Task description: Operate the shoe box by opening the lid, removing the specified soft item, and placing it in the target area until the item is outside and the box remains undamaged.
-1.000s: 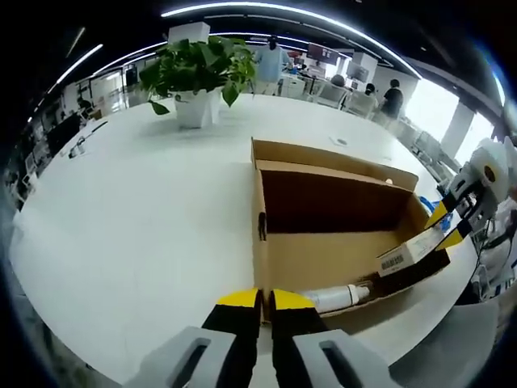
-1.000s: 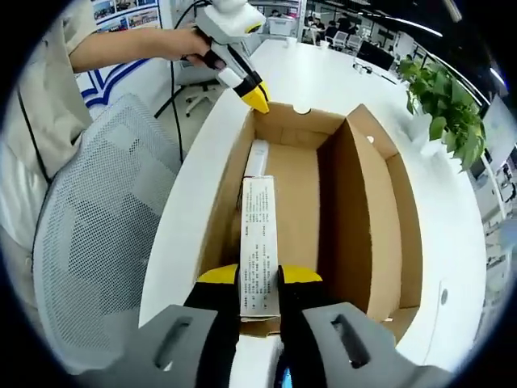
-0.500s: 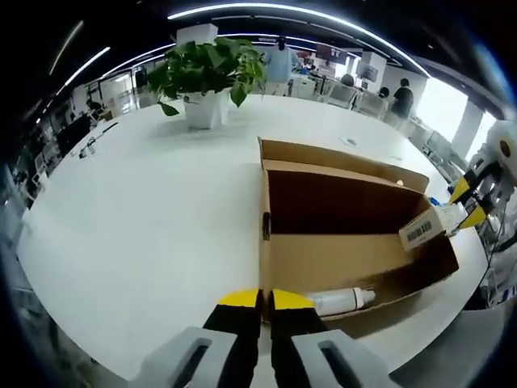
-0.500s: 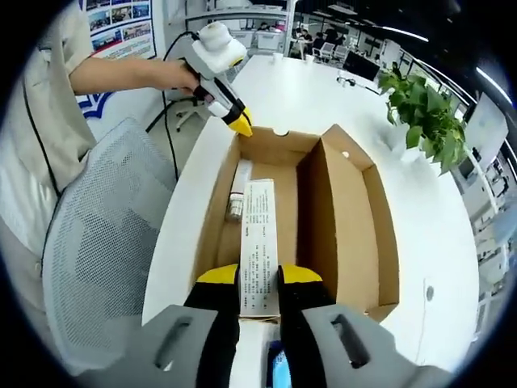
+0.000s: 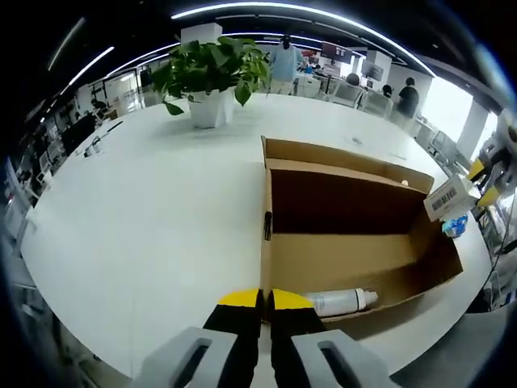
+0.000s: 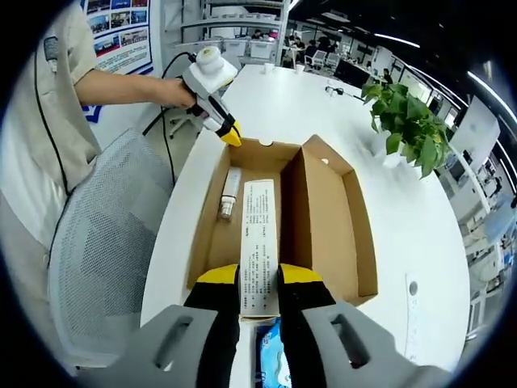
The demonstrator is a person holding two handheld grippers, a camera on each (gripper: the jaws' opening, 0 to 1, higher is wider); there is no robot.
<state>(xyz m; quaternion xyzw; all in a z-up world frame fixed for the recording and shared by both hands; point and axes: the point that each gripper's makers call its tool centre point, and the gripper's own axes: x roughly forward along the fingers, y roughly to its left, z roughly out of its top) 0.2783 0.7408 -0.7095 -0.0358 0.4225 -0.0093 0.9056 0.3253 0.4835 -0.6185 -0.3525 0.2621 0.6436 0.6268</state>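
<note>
The shoe box (image 6: 284, 217) is brown cardboard, open, its lid (image 6: 347, 214) folded out flat beside the tray. A white bottle (image 6: 229, 192) lies along the tray's floor, ahead of the right gripper (image 6: 259, 276) and just in front of the left gripper (image 5: 256, 301). The right gripper pinches a long white carton (image 6: 258, 242) printed with text, held above the near end of the box; something blue (image 6: 269, 368) shows beneath its jaws. The left gripper's yellow tips are pressed together at the box's end wall, pinching nothing that can be made out. The box sits near the edge of a broad white surface (image 5: 145, 218), with a potted plant (image 5: 212, 77) beyond it and a mesh chair (image 6: 105, 242) left of the right gripper
</note>
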